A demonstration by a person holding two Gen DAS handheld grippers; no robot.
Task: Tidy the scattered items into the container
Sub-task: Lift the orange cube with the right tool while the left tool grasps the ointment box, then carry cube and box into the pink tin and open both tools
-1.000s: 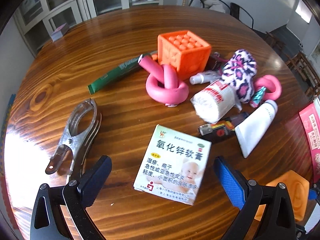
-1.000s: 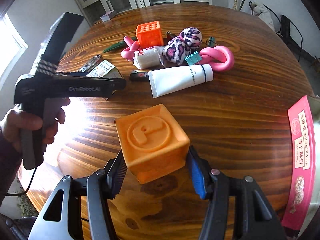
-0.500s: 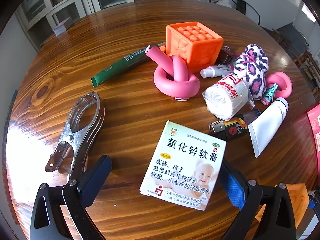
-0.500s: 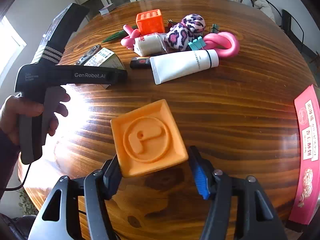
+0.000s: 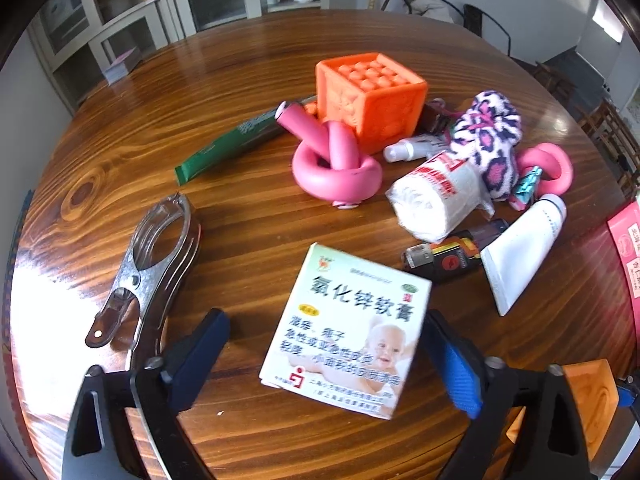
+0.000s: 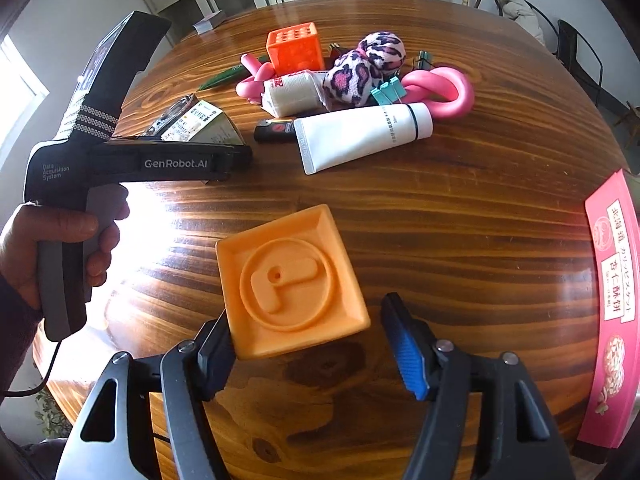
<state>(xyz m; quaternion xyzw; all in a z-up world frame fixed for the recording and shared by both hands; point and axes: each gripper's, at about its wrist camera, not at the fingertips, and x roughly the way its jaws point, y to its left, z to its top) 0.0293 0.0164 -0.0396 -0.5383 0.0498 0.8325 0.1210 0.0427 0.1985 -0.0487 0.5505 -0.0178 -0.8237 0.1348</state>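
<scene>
Right gripper (image 6: 306,326) just sprung wide, orange cube (image 6: 288,280) freed, still short of pink container (image 6: 612,304). Left gripper (image 5: 326,320) wide open, straddling ointment box (image 5: 348,328) left of cube, gripping nothing.

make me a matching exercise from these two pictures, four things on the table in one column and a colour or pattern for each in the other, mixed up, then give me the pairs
Things
1. studded cube
2. knotted foam tube
3. squeeze tube
4. flat sachet

Colours
A. white
B. green
C. orange
D. pink

Pairs: 1-C, 2-D, 3-A, 4-B
</scene>
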